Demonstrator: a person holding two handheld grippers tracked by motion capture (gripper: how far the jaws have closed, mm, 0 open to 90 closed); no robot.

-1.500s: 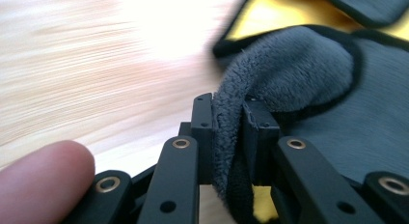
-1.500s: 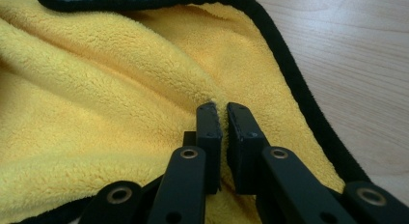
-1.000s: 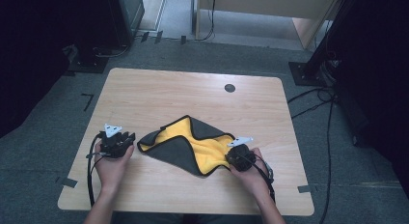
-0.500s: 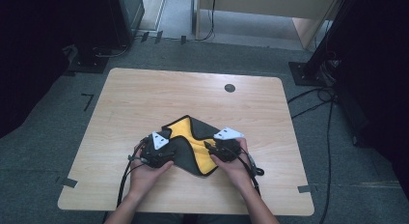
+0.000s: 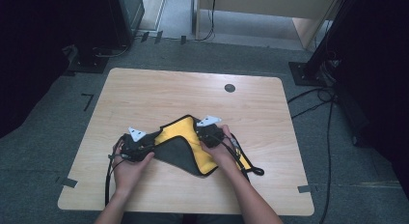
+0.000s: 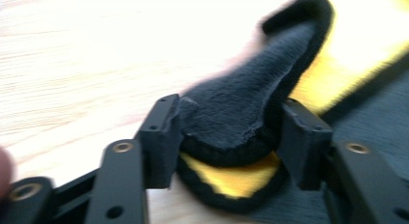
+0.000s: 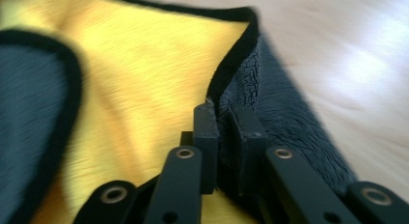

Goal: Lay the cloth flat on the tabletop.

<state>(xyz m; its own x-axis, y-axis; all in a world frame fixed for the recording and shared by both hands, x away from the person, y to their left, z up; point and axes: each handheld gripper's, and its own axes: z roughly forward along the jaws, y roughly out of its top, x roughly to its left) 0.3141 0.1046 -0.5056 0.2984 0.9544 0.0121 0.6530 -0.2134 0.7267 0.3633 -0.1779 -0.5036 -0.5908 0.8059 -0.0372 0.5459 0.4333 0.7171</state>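
Since the earlier frames, both hands have come inward from the cloth's outer ends to its middle, and the cloth [image 5: 185, 147] now lies more bunched, with a grey flap folded over the yellow face; I judge a fold to be under way, not finished. The left gripper [image 5: 144, 143] has just been closing: in the left gripper view a rolled corner of the cloth [image 6: 231, 122] sits between its jaws, and the pads appear to touch it on both sides, so I read it as grasping the cloth, though the frame is blurred. The right gripper [image 5: 211, 131] has just clamped down; in the right gripper view its jaws pinch the black-bound edge of the cloth [image 7: 226, 122]. The cloth lies between the 2 grippers, spreading just ahead of the right one. Count: 1 cloth, 2 grippers, 1 table [image 5: 169, 89], 1 round dark disc [image 5: 230, 88] well beyond the right gripper.
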